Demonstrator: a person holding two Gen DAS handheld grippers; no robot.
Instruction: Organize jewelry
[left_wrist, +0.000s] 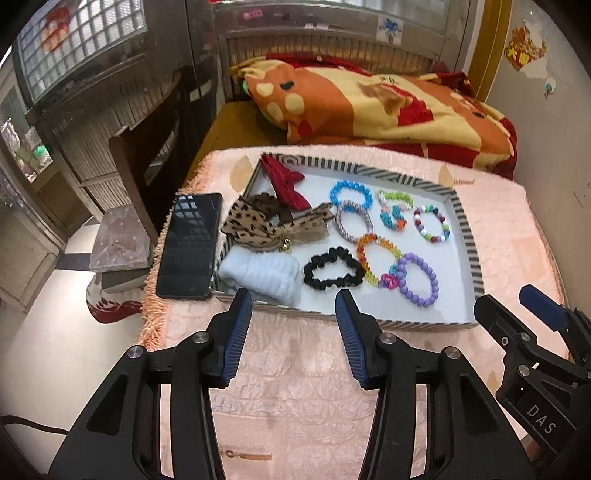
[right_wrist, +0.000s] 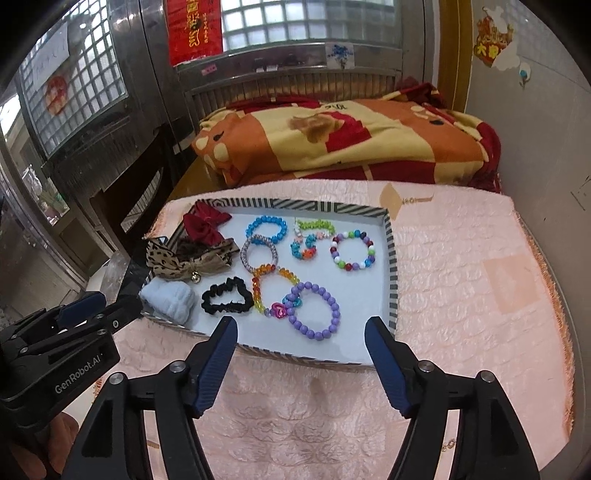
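Both tongs were hovering over the pink quilted cloth (left_wrist: 295, 387) at the near edge of the tray (left_wrist: 476, 266), and neither one was holding anything. The left gripper (left_wrist: 293, 308) had its blue pads spread wide apart, sitting just short of the tray's near rim, with the pale blue fuzzy band (left_wrist: 260, 273) and the black scrunchie (left_wrist: 332, 273) right past its tips. The right gripper (right_wrist: 301, 336) was spread wide too, its tips over the tray's near rim, and the purple bead bracelet (right_wrist: 317, 310) lay just beyond and between them. All the jewelry sat inside the striped tray, none of it touching either tong. Further back in there were the rainbow crystal bracelet (right_wrist: 273, 288), overlapping a silvery grey coil hair tie (right_wrist: 258, 253), then a blue bead bracelet (right_wrist: 266, 227) toward the far side, and a mixed-colour bead bracelet (right_wrist: 352, 251) off to the right. A leopard print bow (right_wrist: 181, 264) hung over the tray's left rim with a dark red bow (right_wrist: 203, 225) behind it at the far left corner. A black phone (left_wrist: 188, 243) lay flat on the cloth just left of the tray. A folded orange and red blanket (right_wrist: 332, 140) sat well beyond it all.
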